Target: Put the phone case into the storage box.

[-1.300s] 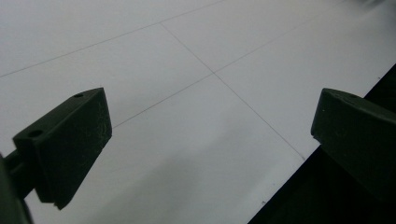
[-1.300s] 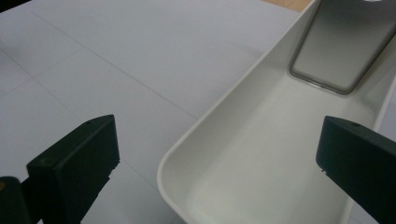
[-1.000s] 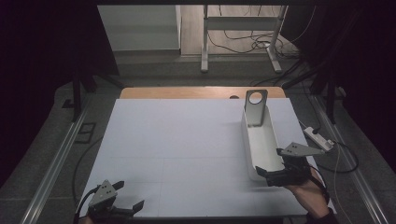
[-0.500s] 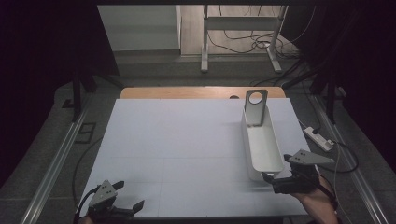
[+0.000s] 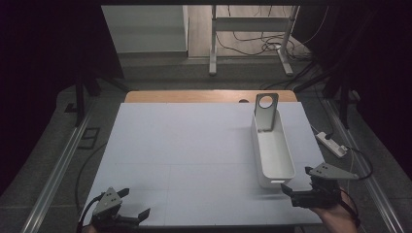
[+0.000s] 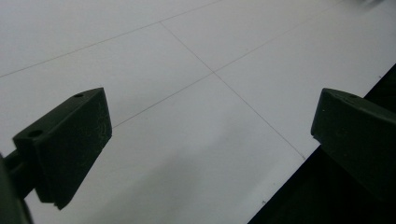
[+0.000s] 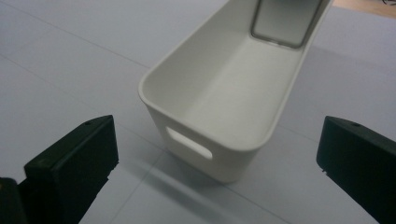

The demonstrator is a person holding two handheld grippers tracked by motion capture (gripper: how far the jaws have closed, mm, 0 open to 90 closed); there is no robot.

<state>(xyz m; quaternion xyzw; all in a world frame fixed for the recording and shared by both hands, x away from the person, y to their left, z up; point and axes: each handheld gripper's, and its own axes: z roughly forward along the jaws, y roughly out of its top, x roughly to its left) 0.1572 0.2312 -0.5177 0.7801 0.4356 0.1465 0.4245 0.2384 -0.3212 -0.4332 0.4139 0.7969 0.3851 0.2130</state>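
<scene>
A long, narrow white bin sits on the right half of the white tabletop, its length running from the near edge toward the far edge. At the bin's far end a flat grey panel with a round hole stands upright, leaning against or set into that end; in the right gripper view the same panel shows at the bin's far wall. The bin is empty inside, and its near short wall carries a slot-shaped handle cut-out. The right claw hovers just in front of the bin's near end, off its near right corner, not touching it; its jaws are spread wide, and in the right gripper view they stand on either side of the bin's near wall with nothing between them but the bin farther off. The left claw is well apart from the bin, at the opposite near corner of the tabletop, low over the surface close to the front edge; its jaws are likewise spread wide and hold nothing, with bare white surface and thin seam lines between them. A white power strip lies on the floor to the right of the bin, beyond the tabletop's edge.
</scene>
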